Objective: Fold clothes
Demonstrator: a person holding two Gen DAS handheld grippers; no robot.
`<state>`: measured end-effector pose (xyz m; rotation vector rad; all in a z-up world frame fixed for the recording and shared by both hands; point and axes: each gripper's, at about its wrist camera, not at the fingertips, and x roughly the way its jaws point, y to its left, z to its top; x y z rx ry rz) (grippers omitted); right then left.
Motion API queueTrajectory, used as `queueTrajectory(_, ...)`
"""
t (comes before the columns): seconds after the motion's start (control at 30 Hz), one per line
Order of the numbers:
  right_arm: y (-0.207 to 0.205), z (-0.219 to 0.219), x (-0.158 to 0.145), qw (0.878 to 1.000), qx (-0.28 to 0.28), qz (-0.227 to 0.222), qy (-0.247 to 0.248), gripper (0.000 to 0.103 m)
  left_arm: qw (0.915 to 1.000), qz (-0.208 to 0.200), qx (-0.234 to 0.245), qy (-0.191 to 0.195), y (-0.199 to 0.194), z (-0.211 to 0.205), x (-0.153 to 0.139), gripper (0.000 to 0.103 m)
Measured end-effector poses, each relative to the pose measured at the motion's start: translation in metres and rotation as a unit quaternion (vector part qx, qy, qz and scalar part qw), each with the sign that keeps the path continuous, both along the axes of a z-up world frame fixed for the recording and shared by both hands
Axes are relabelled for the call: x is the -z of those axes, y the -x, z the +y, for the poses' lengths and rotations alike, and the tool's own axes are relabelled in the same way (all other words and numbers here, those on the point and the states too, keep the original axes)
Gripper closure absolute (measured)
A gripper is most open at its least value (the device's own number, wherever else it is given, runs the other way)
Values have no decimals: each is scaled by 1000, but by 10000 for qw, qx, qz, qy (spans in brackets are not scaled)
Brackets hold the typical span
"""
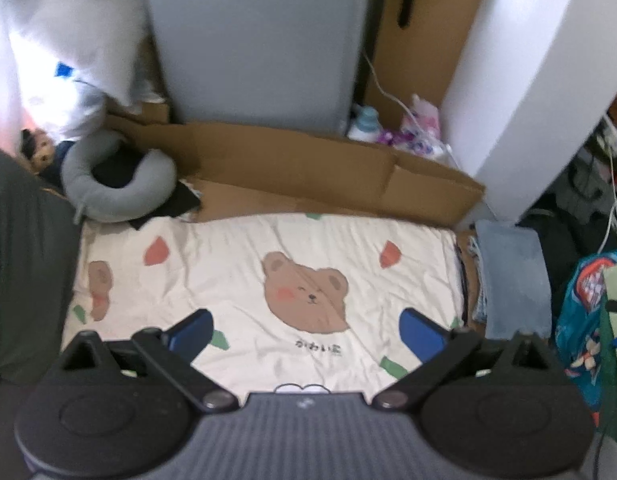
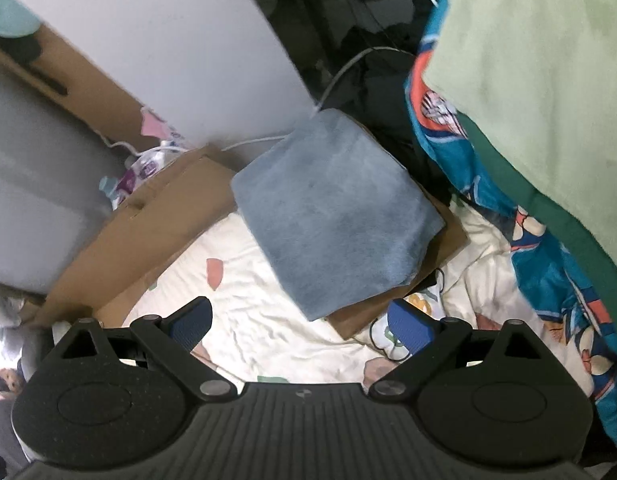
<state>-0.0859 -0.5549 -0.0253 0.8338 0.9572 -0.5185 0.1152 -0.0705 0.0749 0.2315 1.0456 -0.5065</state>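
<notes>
Blue cloth (image 2: 336,208) lies folded square on cardboard (image 2: 448,240) at the bed's (image 1: 236,264) edge. We judge it soft, light, limp; grip at a corner or hem. Left hand-held gripper (image 1: 306,330) and right hand-held gripper (image 2: 302,324) both spread, empty.

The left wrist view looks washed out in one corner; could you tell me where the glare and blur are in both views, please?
Left wrist view: overexposed at the far left, where the white pillow blows out; the grey panel is soft and its edges bow from fisheye. Right wrist view: the blue folded towel is fairly sharp, the green cloth close to the lens is blurred.
</notes>
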Motion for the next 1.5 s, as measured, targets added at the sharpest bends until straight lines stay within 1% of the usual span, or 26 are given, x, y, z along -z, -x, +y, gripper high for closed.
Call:
queueTrajectory(0.1, -6, 20, -18, 9996, -267, -102, 16, 5, 9999, -90, -111, 69, 1, 23, -20, 3)
queueTrajectory(0.2, -14, 44, -37, 9982, -561, -145, 138, 5, 9997, -209, -101, -46, 1, 39, -39, 2)
queueTrajectory(0.33, -24, 78, -60, 9938, -1029, -184, 381, 5, 9989, -391, -218, -134, 3, 63, -62, 1)
queueTrajectory(0.43, -29, 99, -70, 9899, -1316, -152, 514, 5, 9984, -431, -315, -188, 8, 81, -69, 1)
queueTrajectory(0.5, -32, 113, -77, 9867, -1506, -131, 603, 5, 9972, -525, -466, -240, 13, 92, -71, 1)
queueTrajectory(0.6, -37, 135, -87, 9810, -1796, -90, 730, 5, 9964, -502, -642, -240, 17, 105, -69, 1)
queueTrajectory(0.8, -42, 173, -91, 9712, -2219, -23, 864, 5, 9947, -474, -904, -95, 29, 121, -62, 1)
queueTrajectory(0.9, -43, 189, -89, 9651, -2436, -2, 962, 5, 9952, -425, -886, -19, 38, 119, -55, 1)
queueTrajectory(0.97, -41, 197, -88, 9603, -2586, 1, 1043, 5, 9945, -469, -932, -12, 44, 117, -49, 1)
queueTrajectory(1.13, -36, 216, -82, 9452, -2994, 84, 1298, 5, 9934, -484, -1036, 30, 57, 110, -32, 1)
queueTrajectory(1.27, -29, 223, -77, 9409, -3103, 106, 1354, 5, 9930, -505, -1068, 0, 68, 105, -22, 1)
queueTrajectory(1.5, -23, 242, -67, 9279, -3379, 152, 1568, 5, 9917, -435, -1205, 84, 83, 93, -1, 1)
